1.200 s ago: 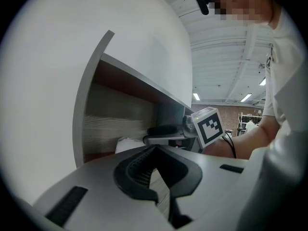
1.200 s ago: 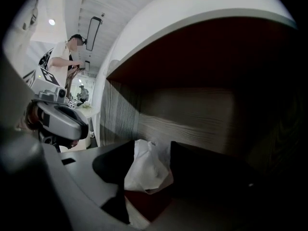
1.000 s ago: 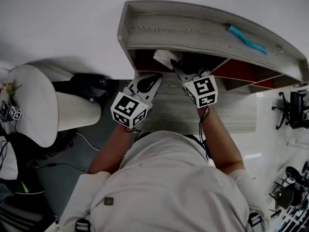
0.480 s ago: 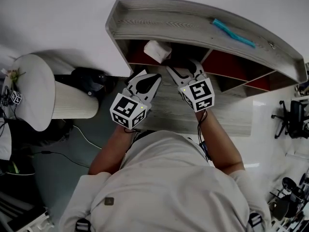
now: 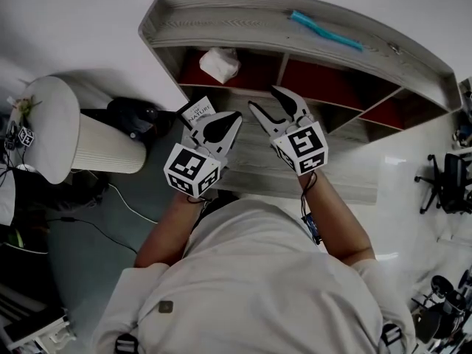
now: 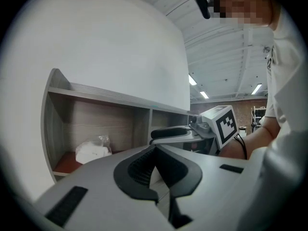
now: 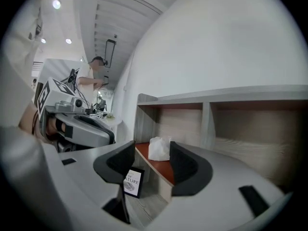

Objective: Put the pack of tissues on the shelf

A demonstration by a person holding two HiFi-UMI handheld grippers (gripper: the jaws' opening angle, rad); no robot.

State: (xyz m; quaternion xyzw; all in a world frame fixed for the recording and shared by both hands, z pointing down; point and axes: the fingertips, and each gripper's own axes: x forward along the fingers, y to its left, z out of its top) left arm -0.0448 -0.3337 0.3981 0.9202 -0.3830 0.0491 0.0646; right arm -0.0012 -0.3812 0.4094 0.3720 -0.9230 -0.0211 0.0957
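Note:
The white pack of tissues lies on the red floor of the shelf's left-most compartment. It shows there in the left gripper view and in the right gripper view too. My right gripper hangs in front of the shelf, open and empty, well short of the pack, which I see between its fingertips. My left gripper hovers beside it over the low wooden top, shut with nothing in it.
A small printed card stands below the left compartment. A turquoise stick lies on the shelf's top. The other compartments hold nothing. A white round table and a black object are at the left.
One second ago the right gripper held the pack at the compartment. It has let go, opened and drawn back. The pack stays on the shelf. The left gripper has barely moved.

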